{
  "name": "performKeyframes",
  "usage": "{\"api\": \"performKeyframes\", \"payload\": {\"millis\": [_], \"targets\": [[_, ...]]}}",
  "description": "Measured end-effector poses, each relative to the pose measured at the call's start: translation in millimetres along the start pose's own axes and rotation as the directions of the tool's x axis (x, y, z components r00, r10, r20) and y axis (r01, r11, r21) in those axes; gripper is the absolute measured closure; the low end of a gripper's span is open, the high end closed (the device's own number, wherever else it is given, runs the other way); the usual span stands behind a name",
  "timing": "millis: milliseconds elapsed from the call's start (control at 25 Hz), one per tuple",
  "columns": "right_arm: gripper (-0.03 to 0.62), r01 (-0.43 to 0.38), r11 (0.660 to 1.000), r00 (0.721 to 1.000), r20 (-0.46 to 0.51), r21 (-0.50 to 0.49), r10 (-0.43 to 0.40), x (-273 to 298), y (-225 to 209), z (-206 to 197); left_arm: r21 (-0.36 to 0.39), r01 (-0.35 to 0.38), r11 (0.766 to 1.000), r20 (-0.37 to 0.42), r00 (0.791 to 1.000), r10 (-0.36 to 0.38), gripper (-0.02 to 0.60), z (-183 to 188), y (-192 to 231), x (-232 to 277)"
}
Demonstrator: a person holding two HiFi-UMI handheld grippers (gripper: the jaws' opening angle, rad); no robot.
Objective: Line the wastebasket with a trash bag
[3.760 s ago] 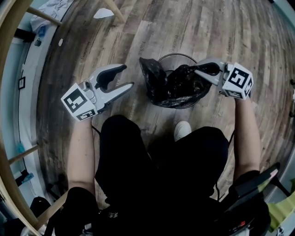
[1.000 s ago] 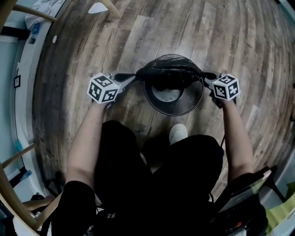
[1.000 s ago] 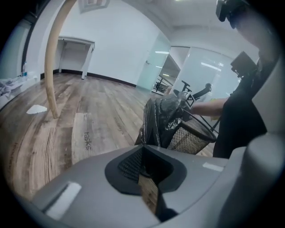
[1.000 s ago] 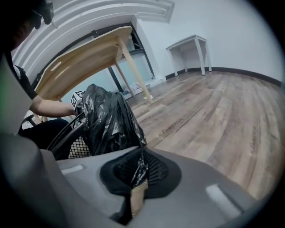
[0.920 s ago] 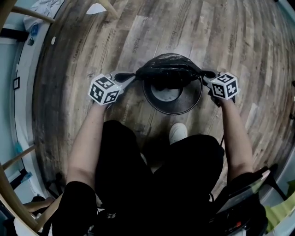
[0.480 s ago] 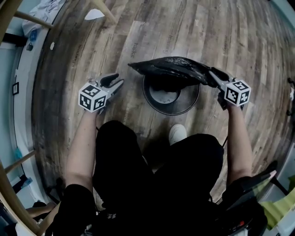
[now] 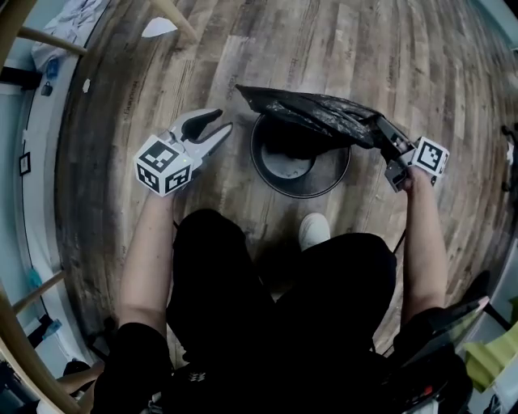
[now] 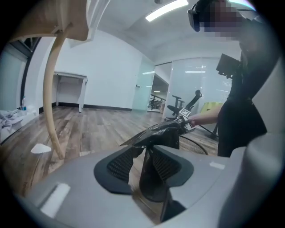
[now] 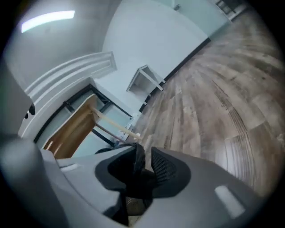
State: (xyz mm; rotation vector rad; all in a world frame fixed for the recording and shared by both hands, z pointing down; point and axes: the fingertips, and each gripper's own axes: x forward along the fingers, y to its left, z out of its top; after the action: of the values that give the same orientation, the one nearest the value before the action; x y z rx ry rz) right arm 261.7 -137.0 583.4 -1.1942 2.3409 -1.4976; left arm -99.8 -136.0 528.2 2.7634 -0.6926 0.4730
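Note:
A black trash bag [image 7: 316,113] is stretched flat above the round dark wastebasket [image 7: 267,174] on the wood floor. My right gripper [image 7: 380,127] is at the basket's right, shut on the bag's right end. In the right gripper view the bunched bag [image 9: 136,167] fills the space between its jaws [image 9: 144,164], which have parted a little around it. My left gripper [image 7: 224,121] is left of the basket; its jaws have just opened and hold nothing. The bag's loose left corner is apart from it. From the left gripper [image 8: 144,156], the bag [image 8: 162,131] and basket rim [image 8: 198,144] show beyond.
The person's white shoe [image 7: 314,230] stands just in front of the basket. A white scrap [image 7: 158,27] and a wooden furniture leg [image 7: 174,16] are at the far left. A curved wooden leg [image 8: 51,116] and an office chair [image 8: 187,104] stand farther off.
The left gripper let go of the bag, opened and moved up and left. The right gripper rose and swung right with the bag, whose left end now hangs free over the basket.

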Motion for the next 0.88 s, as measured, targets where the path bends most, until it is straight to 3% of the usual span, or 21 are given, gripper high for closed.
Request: {"api": "performKeyframes", "payload": {"millis": [160, 200, 240, 280, 320, 360, 400, 560, 640, 720, 800, 880], "targets": [[0.499, -0.091, 0.996, 0.989, -0.115, -0.014, 0.089, 18, 24, -23, 0.024, 0.025, 0.999, 0.027, 0.999, -0.025, 0.434, 13, -7, 5], [0.499, -0.04, 0.995, 0.984, -0.177, -0.087, 0.024, 24, 21, -32, 0.024, 0.026, 0.999, 0.03, 0.999, -0.027, 0.434, 14, -8, 7], [0.499, 0.046, 0.978, 0.967, -0.237, -0.203, -0.095, 27, 11, -39, 0.023, 0.027, 0.999, 0.03, 0.999, -0.027, 0.434, 15, -9, 8], [0.498, 0.117, 0.937, 0.937, -0.277, -0.328, -0.214, 29, 0, -44, 0.021, 0.027, 0.999, 0.029, 0.999, -0.028, 0.434, 15, -10, 9], [0.466, 0.148, 0.897, 0.911, -0.295, -0.416, -0.287, 30, -6, -45, 0.021, 0.028, 0.999, 0.026, 0.999, -0.028, 0.433, 14, -11, 9], [0.419, 0.144, 0.883, 0.905, -0.302, -0.446, -0.3, 32, -5, -45, 0.023, 0.027, 0.999, 0.022, 0.999, -0.028, 0.43, 13, -13, 9], [0.375, 0.121, 0.891, 0.917, -0.296, -0.437, -0.269, 34, 1, -43, 0.026, 0.026, 0.999, 0.019, 0.999, -0.027, 0.43, 12, -13, 8], [0.367, 0.045, 0.938, 0.977, -0.179, -0.343, -0.112, 25, 22, -18, 0.03, 0.008, 1.0, 0.03, 1.0, -0.009, 0.428, 14, -11, 0], [0.367, -0.016, 0.984, 0.995, -0.096, -0.177, 0.0, 15, 29, -4, 0.03, 0.002, 1.0, 0.037, 0.999, -0.003, 0.428, 15, -11, -3], [0.367, -0.077, 0.997, 0.997, -0.014, 0.01, 0.077, 11, 27, 8, 0.032, -0.002, 0.999, 0.037, 0.999, 0.001, 0.428, 16, -10, -5], [0.367, -0.038, 0.999, 0.999, 0.012, 0.024, 0.037, 9, 17, 18, 0.032, -0.004, 0.999, 0.034, 0.999, 0.003, 0.428, 16, -12, -4], [0.367, 0.082, 0.991, 0.996, 0.035, -0.11, -0.078, 0, 11, 32, 0.035, 0.0, 0.999, 0.032, 0.999, -0.001, 0.428, 17, -15, -4]]}}
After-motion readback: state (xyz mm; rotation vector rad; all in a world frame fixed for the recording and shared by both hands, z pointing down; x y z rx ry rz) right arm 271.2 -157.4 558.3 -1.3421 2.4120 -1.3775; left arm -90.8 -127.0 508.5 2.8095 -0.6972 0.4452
